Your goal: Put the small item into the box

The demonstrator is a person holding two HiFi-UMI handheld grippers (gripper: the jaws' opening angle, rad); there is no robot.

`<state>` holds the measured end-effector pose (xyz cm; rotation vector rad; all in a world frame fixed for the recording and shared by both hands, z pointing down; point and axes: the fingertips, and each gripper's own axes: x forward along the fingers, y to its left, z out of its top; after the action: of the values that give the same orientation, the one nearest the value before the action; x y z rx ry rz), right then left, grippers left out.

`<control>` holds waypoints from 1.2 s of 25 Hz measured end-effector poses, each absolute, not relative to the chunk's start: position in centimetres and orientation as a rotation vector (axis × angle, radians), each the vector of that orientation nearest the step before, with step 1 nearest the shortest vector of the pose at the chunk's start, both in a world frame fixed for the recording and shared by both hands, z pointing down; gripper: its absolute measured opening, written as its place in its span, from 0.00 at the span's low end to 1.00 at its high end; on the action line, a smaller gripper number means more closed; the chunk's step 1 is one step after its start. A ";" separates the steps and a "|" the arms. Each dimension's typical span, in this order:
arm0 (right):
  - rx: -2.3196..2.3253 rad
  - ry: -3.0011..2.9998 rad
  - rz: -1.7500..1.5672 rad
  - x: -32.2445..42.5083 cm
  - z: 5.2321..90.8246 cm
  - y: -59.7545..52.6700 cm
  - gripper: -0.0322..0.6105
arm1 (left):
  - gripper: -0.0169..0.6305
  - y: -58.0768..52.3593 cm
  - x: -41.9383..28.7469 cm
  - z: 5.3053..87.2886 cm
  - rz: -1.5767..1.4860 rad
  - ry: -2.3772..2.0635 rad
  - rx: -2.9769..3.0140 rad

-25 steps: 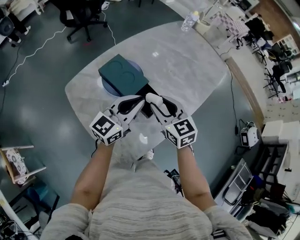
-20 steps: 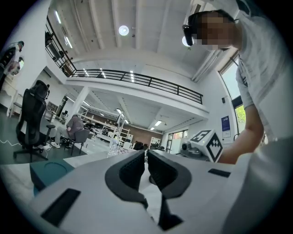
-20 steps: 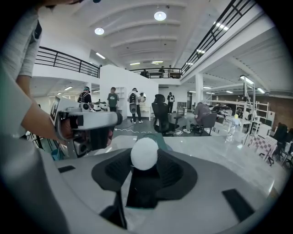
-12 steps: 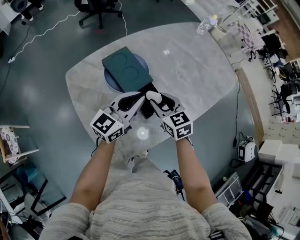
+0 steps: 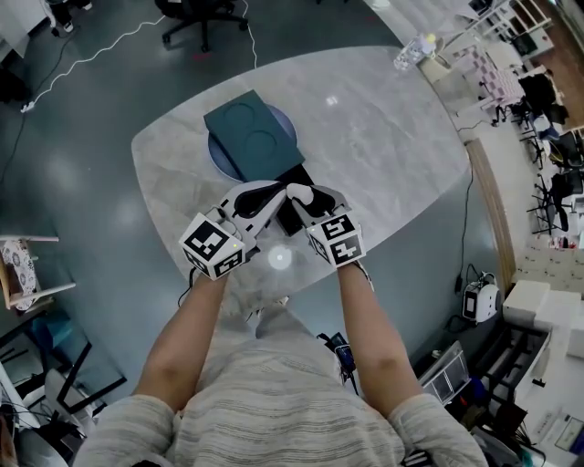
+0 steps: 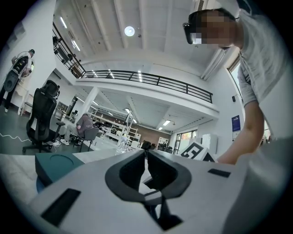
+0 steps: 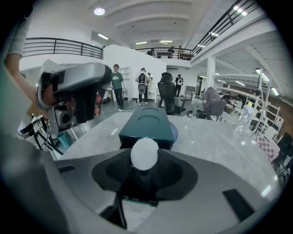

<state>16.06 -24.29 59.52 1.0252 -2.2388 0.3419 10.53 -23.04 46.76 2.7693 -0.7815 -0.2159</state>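
Observation:
A teal box [image 5: 248, 135] lies on a round blue plate [image 5: 217, 157] on the grey marble table [image 5: 383, 146]. Its black open part [image 5: 297, 177] faces me. My right gripper [image 5: 295, 192] is shut on a small white round item [image 5: 298, 191], held just in front of that black opening. In the right gripper view the white item [image 7: 144, 154] sits between the jaw tips, with the teal box [image 7: 149, 121] straight behind it. My left gripper [image 5: 276, 193] is beside the right one, tips nearly touching it. In the left gripper view its jaws [image 6: 146, 154] meet with nothing between them.
A clear water bottle [image 5: 412, 50] stands at the table's far right edge. An office chair [image 5: 196, 14] is on the floor beyond the table. The near table edge [image 5: 274, 292] runs just under my hands. Several people stand far off in the right gripper view.
Both grippers stay together in front of the box with the white item still held. The right gripper's marker cube has edged slightly left; the head view has shifted a little.

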 end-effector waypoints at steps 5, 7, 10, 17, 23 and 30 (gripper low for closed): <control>0.988 -2.175 0.348 15.7 61.5 -24.5 0.33 | 0.08 -23.5 10.2 47.0 -0.210 -0.775 2.768; 0.976 -2.148 0.342 15.6 62.1 -24.5 0.33 | 0.08 -23.6 9.9 47.1 -0.211 -0.776 2.764; 0.962 -2.117 0.345 15.5 62.8 -24.5 0.33 | 0.08 -23.7 9.5 47.0 -0.213 -0.780 2.761; 0.931 -2.049 0.370 15.2 64.0 -24.4 0.33 | 0.08 -23.6 9.0 46.9 -0.215 -0.780 2.758; 0.920 -2.019 0.374 15.1 64.5 -24.5 0.33 | 0.08 -23.5 8.7 46.9 -0.212 -0.774 2.761; 0.927 -2.005 0.378 15.3 65.0 -24.8 0.33 | 0.08 -23.5 8.9 46.9 -0.209 -0.770 2.764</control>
<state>15.29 -24.83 65.02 0.9268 -2.0054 0.3782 8.87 -23.52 46.86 2.7640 -0.7696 -0.2093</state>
